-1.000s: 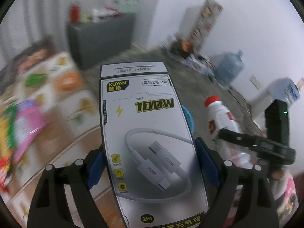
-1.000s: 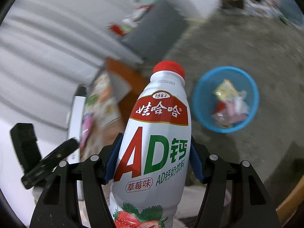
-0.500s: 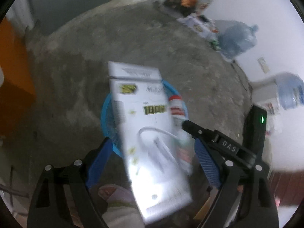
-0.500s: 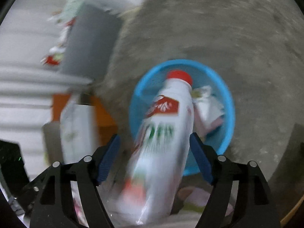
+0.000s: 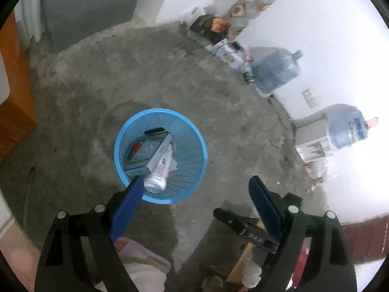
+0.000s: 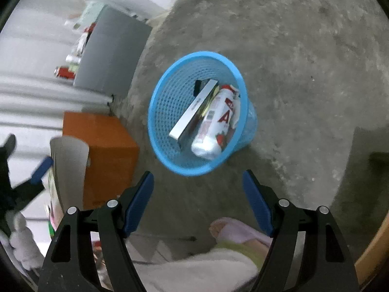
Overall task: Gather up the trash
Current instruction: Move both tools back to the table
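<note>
A blue mesh wastebasket (image 5: 194, 143) (image 6: 167, 102) stands on the concrete floor. Inside it lie a white cable box (image 5: 148, 154) (image 6: 192, 112) and a white drink bottle (image 5: 160, 170) (image 6: 214, 126) with red and green print, on top of other wrappers. My left gripper (image 5: 195, 187) hangs open above the basket's near rim, nothing between its blue pads. My right gripper (image 6: 198, 180) is open too, above the floor just in front of the basket, empty. In the left wrist view the right gripper's black body (image 5: 245, 226) shows low, between my fingers.
An orange cabinet (image 6: 107, 155) stands left of the basket, a grey cabinet (image 5: 90, 7) behind it. Water jugs (image 5: 274, 70) and boxes line the far wall. A person's slippered foot (image 6: 233, 228) is on the floor below the grippers.
Both grippers dipped toward the basket and let go: the cable box left the left jaws, the bottle left the right jaws, and both now lie in the basket.
</note>
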